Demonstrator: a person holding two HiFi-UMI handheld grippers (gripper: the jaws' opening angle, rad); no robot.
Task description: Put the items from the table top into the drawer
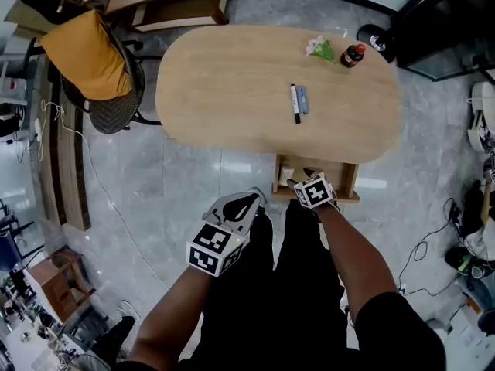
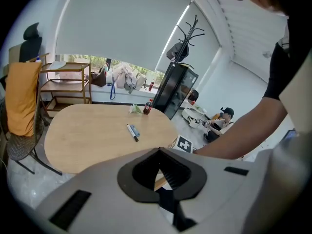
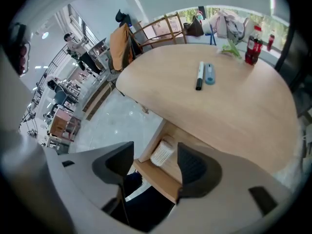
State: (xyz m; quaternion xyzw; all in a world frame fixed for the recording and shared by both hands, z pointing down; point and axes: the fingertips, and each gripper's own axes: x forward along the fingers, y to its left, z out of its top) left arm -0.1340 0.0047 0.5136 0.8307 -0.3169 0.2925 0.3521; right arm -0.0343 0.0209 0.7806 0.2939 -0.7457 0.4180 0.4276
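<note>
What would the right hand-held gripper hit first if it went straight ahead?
Probably the front edge of the open drawer, seen between the right hand-held gripper's open jaws; a white roll lies behind. Depth is unclear.

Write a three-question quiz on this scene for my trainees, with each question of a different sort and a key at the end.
1. True or false: the drawer under the table is pulled open.
2. What lies right beside the marker on the table top?
A. a small blue item
B. a spoon
C. a cup
3. Fill in the blanks: the left claw is ___, and the right claw, held at the drawer, is ___.

Key: 1 true; 2 A; 3 shut, open.
</note>
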